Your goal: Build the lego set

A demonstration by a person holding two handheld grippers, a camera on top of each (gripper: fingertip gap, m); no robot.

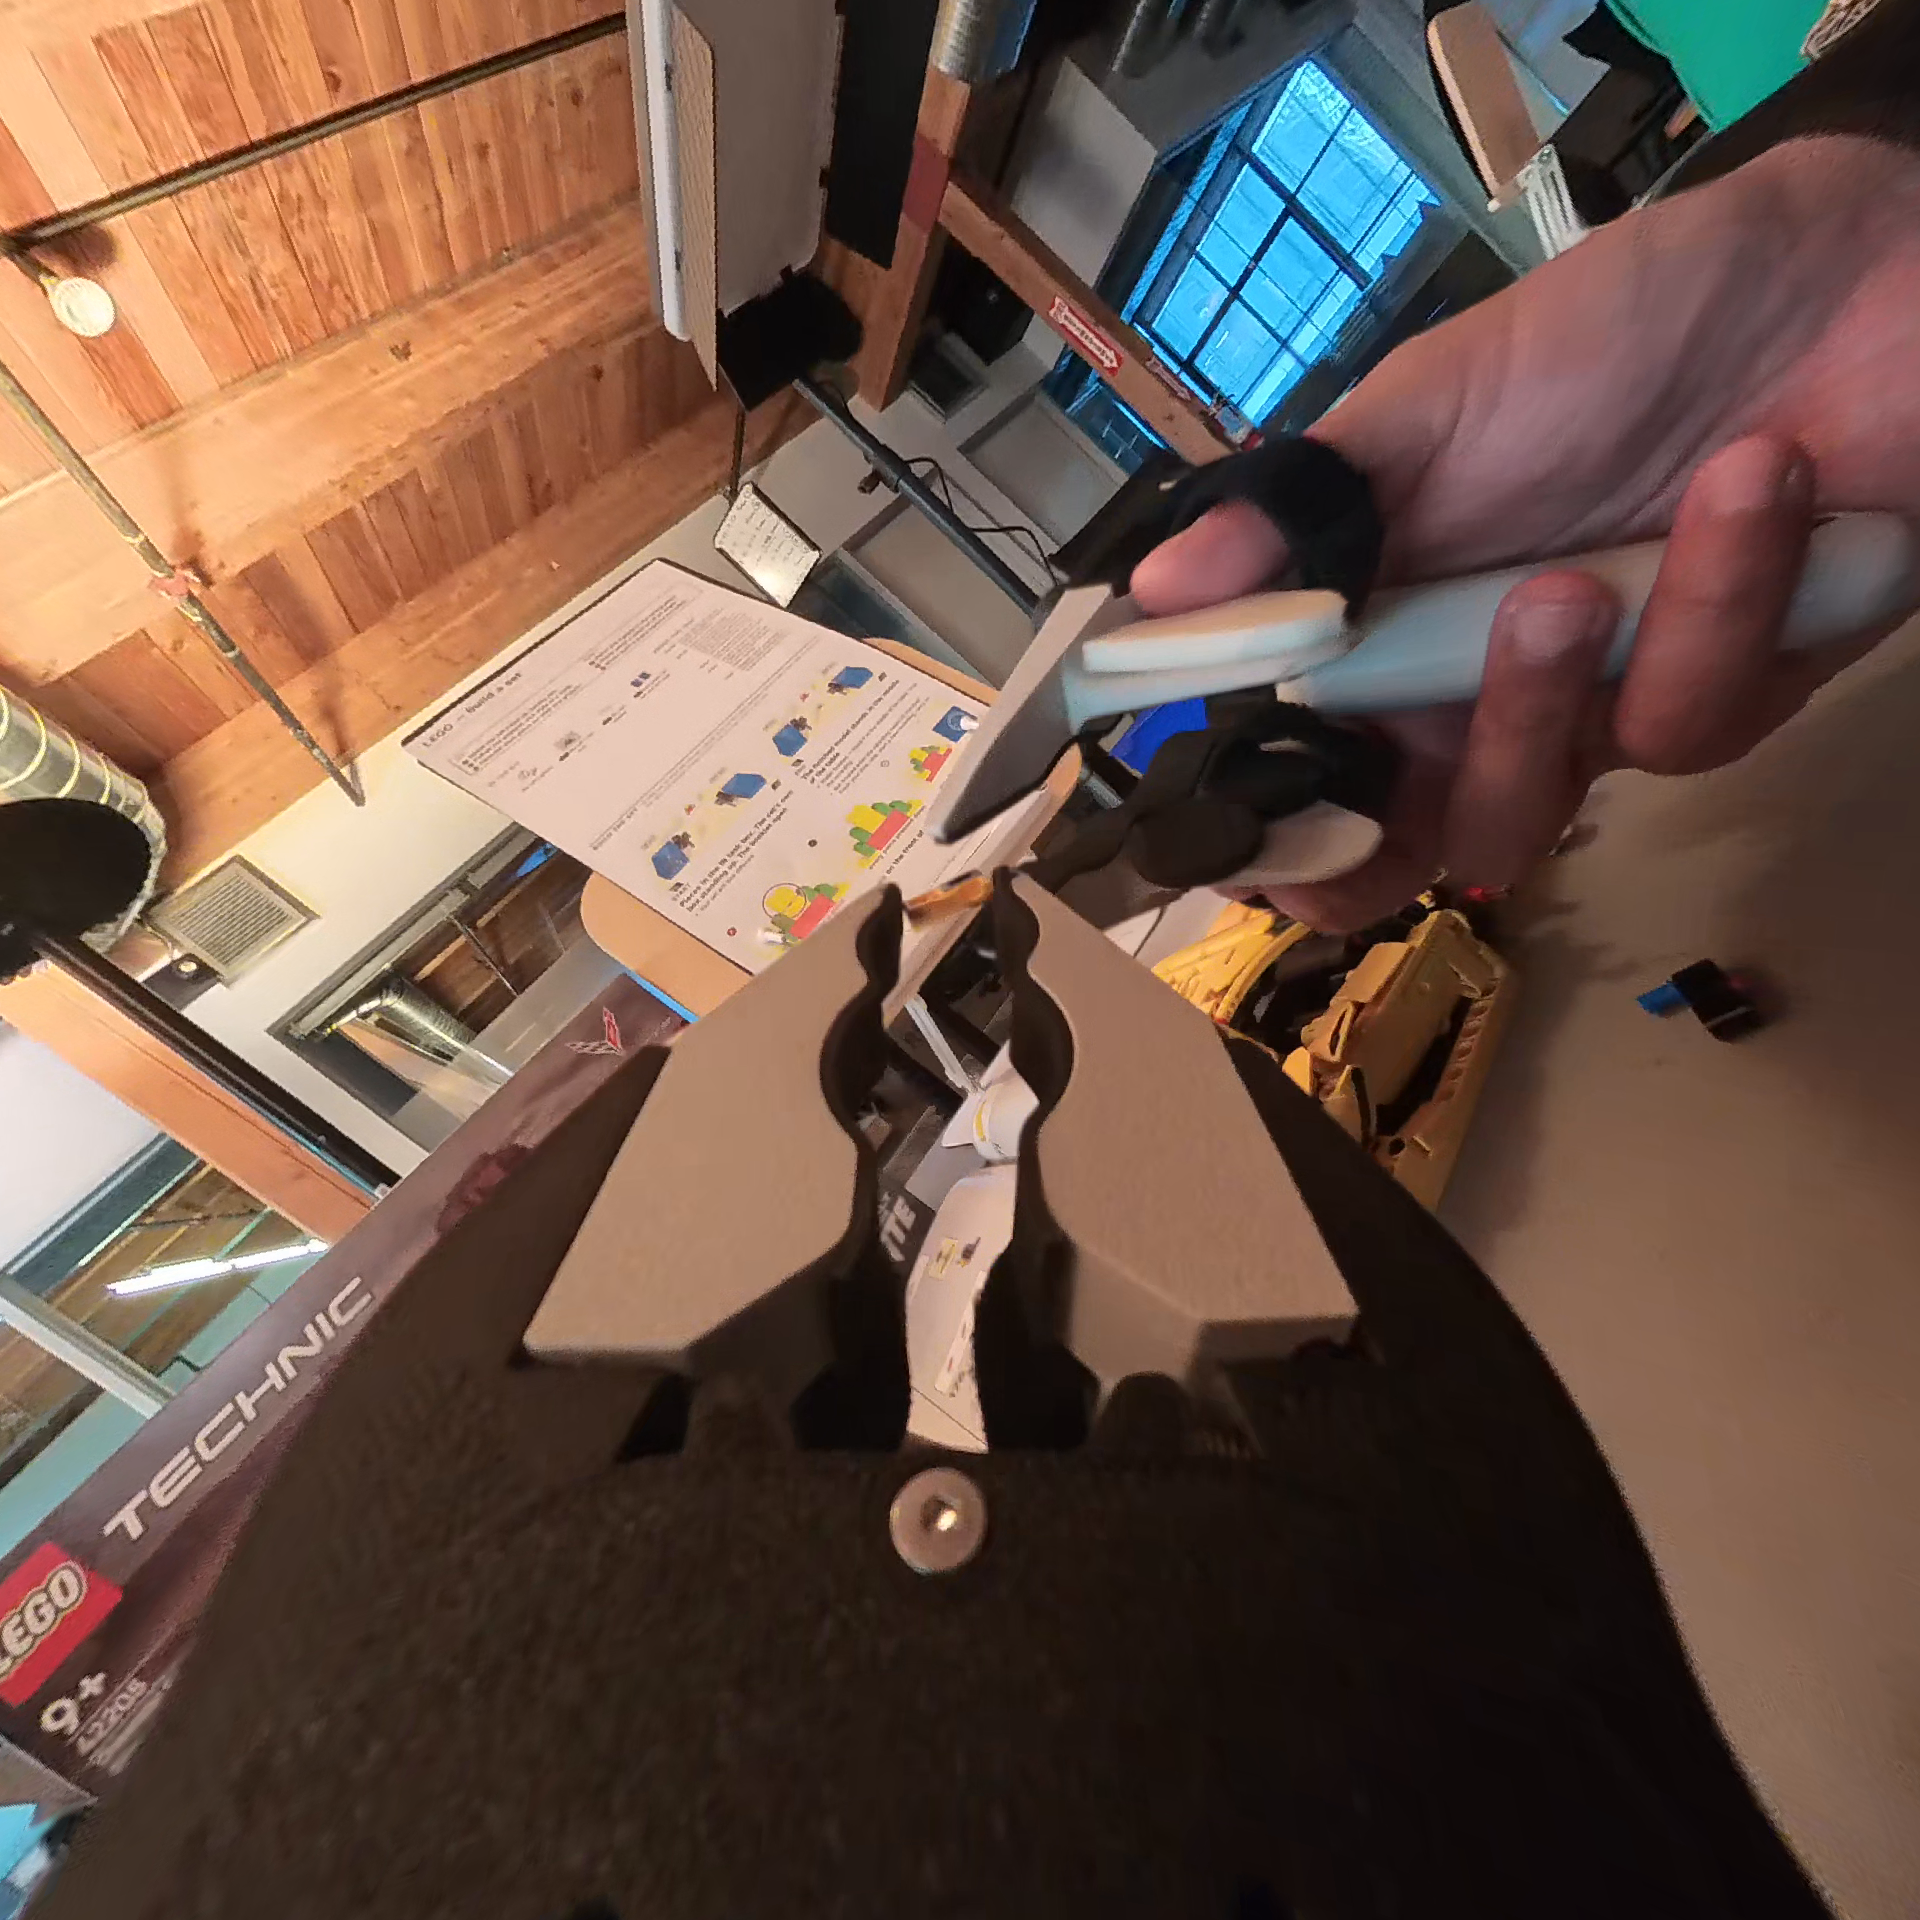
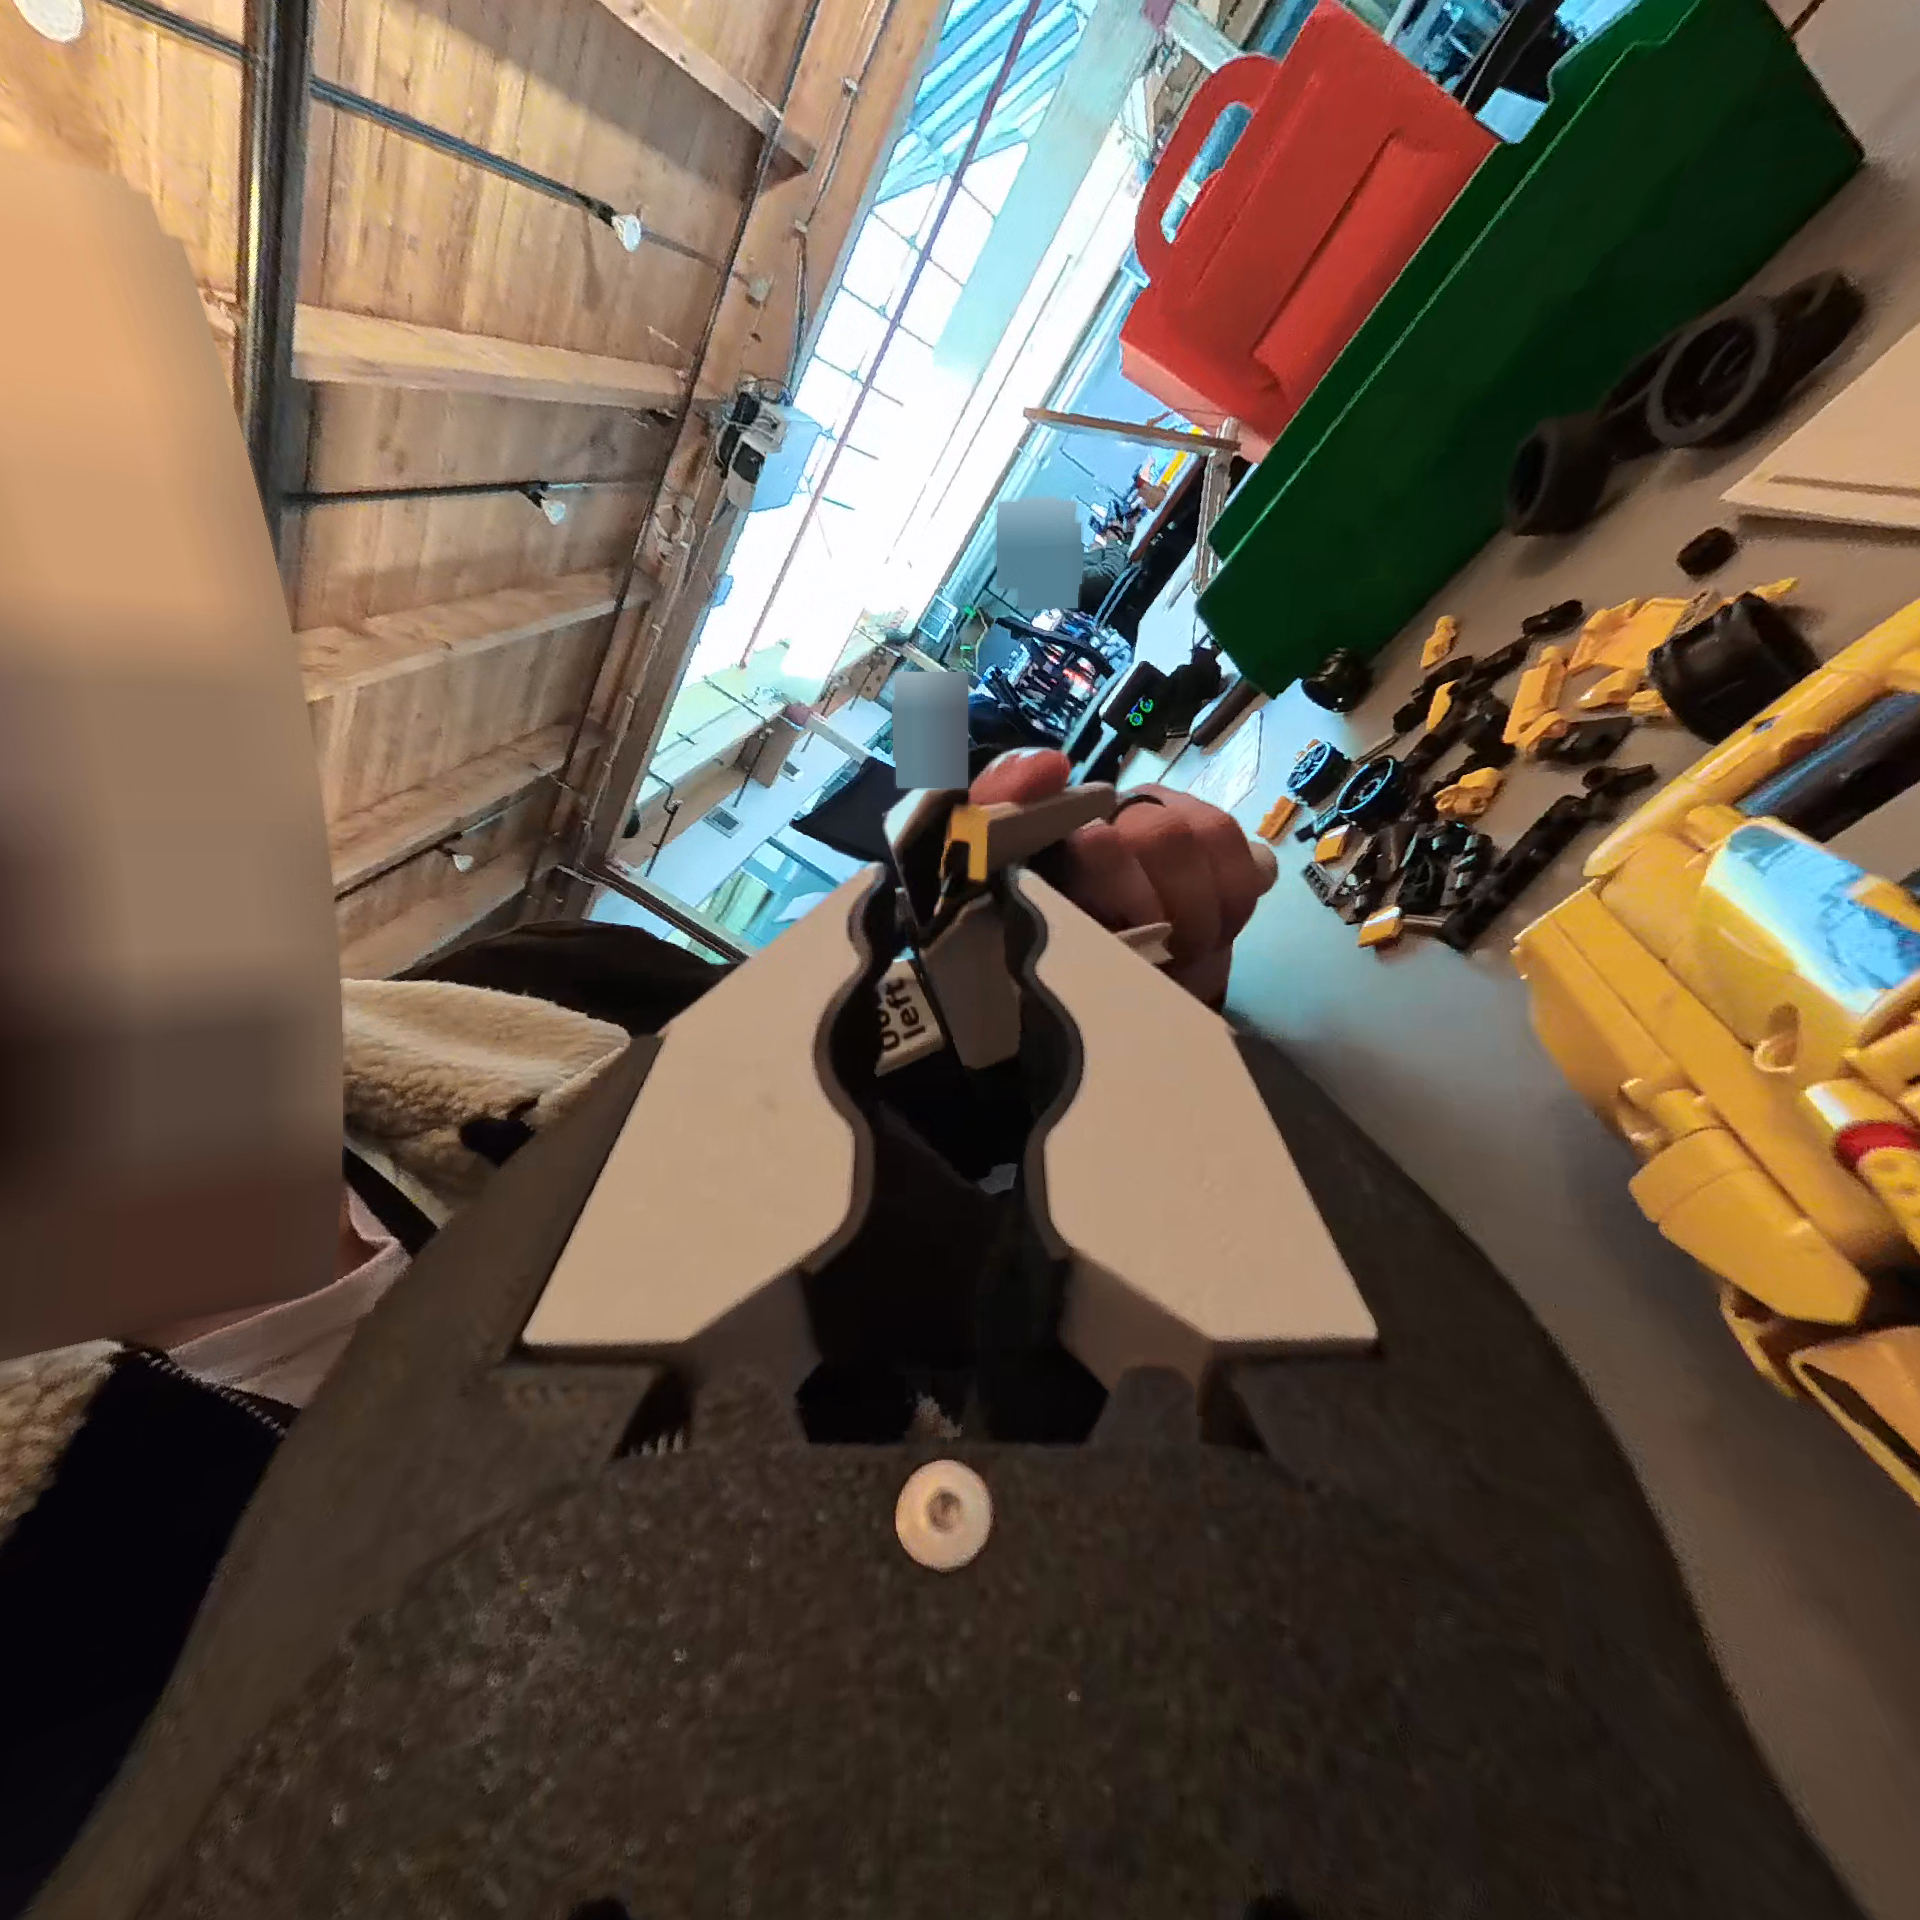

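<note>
Yellow small piece (image 2: 964,836) sits pinched at the tip of the left claw (image 2: 971,862), raised off the desk (image 2: 1403,1039); the right claw (image 2: 940,904) stands narrowly parted beside it, grasping nothing. Judged a mid-air handover or mating step: next requires fine alignment. Yellow car model (image 2: 1704,977) lies near on the desk with loose parts (image 2: 1455,790); the green bin (image 2: 1507,384) hides its contents.

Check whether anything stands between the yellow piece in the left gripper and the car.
Nothing visible does. The left gripper holds the piece in the air, and only bare table lies between it and the car. The right gripper is close, facing it.
</note>
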